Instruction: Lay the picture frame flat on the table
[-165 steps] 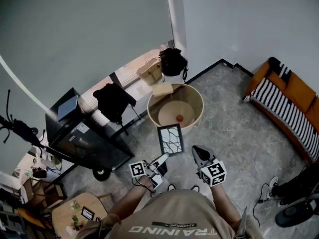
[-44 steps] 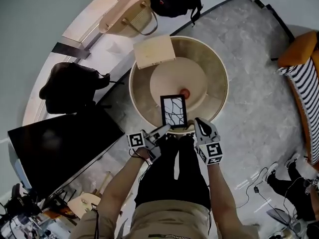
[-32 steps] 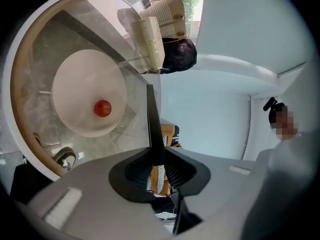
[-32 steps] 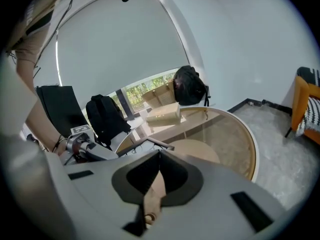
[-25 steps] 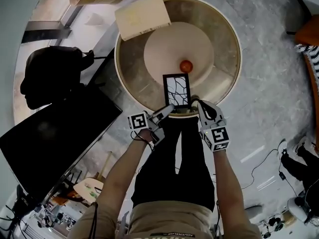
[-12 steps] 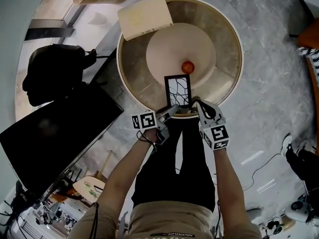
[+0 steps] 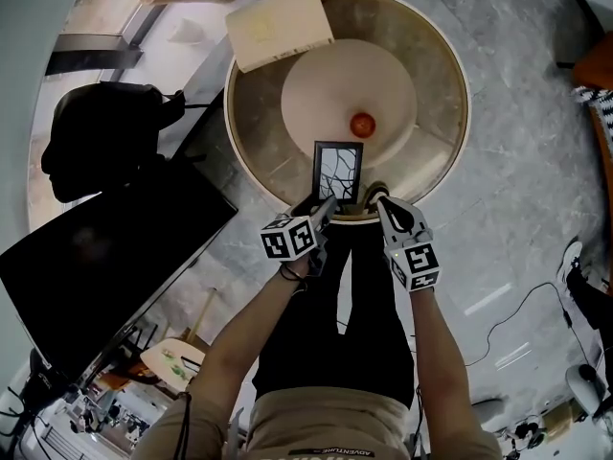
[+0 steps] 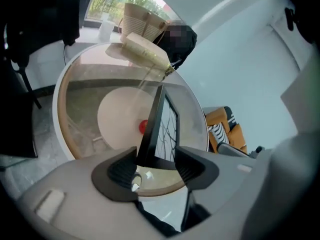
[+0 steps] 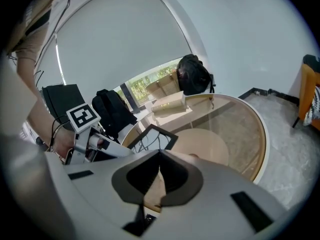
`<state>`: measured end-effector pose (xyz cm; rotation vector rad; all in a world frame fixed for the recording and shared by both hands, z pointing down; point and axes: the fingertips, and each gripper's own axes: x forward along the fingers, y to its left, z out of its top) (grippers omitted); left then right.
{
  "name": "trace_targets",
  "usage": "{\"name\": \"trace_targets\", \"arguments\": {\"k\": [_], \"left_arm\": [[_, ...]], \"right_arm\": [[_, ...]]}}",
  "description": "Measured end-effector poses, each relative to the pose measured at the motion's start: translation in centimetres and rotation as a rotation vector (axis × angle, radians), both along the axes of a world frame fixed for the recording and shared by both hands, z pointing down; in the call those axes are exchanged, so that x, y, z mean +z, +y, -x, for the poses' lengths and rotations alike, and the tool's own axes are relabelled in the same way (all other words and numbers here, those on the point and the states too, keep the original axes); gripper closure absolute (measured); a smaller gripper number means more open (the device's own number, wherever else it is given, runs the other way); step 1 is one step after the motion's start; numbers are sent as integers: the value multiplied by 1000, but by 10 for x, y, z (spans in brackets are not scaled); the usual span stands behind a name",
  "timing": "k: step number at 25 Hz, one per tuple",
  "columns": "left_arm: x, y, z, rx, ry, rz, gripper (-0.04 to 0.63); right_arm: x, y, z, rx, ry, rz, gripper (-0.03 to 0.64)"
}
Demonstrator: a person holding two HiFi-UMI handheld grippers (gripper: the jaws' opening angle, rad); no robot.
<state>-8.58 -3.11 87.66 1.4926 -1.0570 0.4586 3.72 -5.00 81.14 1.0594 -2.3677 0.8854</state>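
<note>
The black picture frame (image 7: 337,171) with a white branch print stands tilted on the round glass table (image 7: 251,166), close to its near rim. In the left gripper view the frame (image 8: 161,121) shows almost edge-on. My left gripper (image 7: 321,209) (image 8: 156,165) is at its lower edge; the jaws are opening, with that edge between them. My right gripper (image 7: 375,199) (image 9: 160,156) is shut and empty just right of the frame (image 9: 150,135), over the rim.
A small red ball (image 7: 361,124) lies behind the frame. A pale wooden box (image 7: 280,27) overhangs the far rim. A black bag (image 7: 101,142) and a dark screen (image 7: 105,266) are left of the table. A cable (image 7: 498,319) crosses the floor at right.
My left gripper has slid right, up to the frame's lower edge, and its marker cube has turned. The frame and my right gripper have barely moved.
</note>
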Motion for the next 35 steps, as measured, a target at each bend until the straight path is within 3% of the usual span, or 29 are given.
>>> {"name": "trace_targets", "arguments": {"k": [3,6,12,16,24,30,32,33,35], "left_arm": [[2,-2,8,40,-86,-33,343],[5,-1,11,82,-121,-43,319],[-2,0,11,66,-76,-57,320],[-23,5,8,107,-60,-86,321],[-126,32,-5,269,-21,-193,321],[-227,3,-22,346,8,-370,325],[-266,3,-25,381,0,-448,354],[-286,1,-25,394,-20,-496,401],[-322,-4,-19,409,-79,-594,575]], "right_arm": [[1,3,1,1,0,4,611],[-1,5,3,6,-3,3,611],[-8,6,3,6,-2,-12,611],[-28,4,2,7,9,-33,611],[-122,19,4,-40,42,-77,611],[-206,10,6,-112,65,-166,611],[-237,20,9,-119,57,-197,611],[-252,23,11,-119,50,-219,611],[-282,29,17,-118,35,-259,611]]}}
